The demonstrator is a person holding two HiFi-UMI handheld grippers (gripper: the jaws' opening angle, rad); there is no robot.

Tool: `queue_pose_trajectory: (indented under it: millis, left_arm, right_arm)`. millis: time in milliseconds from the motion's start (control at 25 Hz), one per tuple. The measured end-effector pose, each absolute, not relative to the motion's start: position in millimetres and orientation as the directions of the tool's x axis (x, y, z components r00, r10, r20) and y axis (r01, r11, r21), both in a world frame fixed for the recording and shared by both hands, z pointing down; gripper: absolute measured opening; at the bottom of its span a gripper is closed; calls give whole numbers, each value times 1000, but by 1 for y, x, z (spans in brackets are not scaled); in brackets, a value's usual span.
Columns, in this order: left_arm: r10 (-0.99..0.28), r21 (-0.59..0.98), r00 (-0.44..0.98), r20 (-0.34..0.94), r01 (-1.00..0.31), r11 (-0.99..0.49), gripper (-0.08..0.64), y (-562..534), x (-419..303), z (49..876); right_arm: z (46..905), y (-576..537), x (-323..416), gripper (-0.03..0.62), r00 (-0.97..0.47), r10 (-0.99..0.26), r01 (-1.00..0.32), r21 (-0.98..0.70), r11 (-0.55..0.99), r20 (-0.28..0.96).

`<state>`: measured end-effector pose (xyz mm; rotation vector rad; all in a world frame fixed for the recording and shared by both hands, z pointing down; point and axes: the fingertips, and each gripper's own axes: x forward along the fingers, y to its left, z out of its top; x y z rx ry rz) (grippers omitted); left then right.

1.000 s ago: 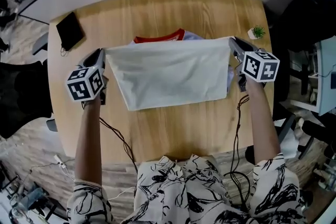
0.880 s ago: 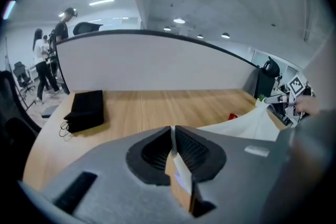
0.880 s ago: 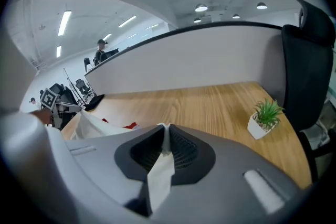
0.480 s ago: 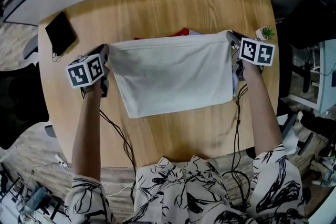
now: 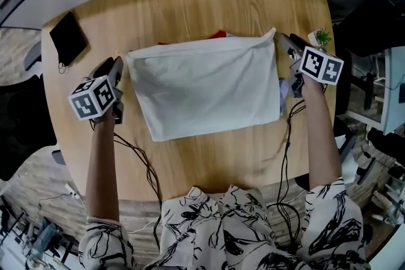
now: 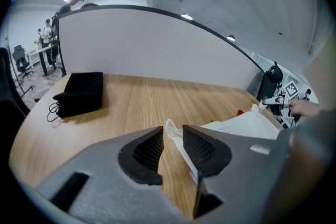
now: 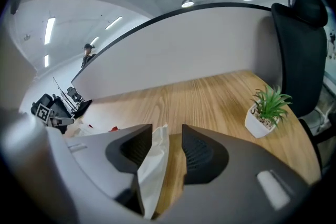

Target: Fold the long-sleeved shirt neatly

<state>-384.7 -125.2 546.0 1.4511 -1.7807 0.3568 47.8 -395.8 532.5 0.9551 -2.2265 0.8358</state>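
Our left gripper (image 5: 116, 66) and right gripper (image 5: 283, 41) have just been opening, with the shirt (image 5: 205, 86) corners loose inside. It spans nine to three o'clock.

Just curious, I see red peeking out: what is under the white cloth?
Beneath the white cloth, only a red collar edge shows at its far side and a pale strip at its right edge. Whatever else lies under it is covered.
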Motion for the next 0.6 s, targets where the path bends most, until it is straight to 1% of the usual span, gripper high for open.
queue_pose_trajectory:
  millis: [120,280,400,600]
  left_arm:
    - [-701,212,-24,713,-945,248,127,-102,-365,528]
    - [-699,178,14,715,-971,163,150,-59,-329,509]
    - [-688,221,77,721,-967,124,167,-22,-293,505]
    - [-658,326,153,738,-934,148,189,35,-244,519]
  right_arm:
    - [525,-373,57,190,-579,-411,-759,-281,587,704]
    - [522,-324,76,195,-565,-385,-726,-217,653,730]
    - [518,-280,90,209,-574,-354,-692,-206,692,738]
    - [522,-205,108,218,-587,-277,-647,-235,725,760]
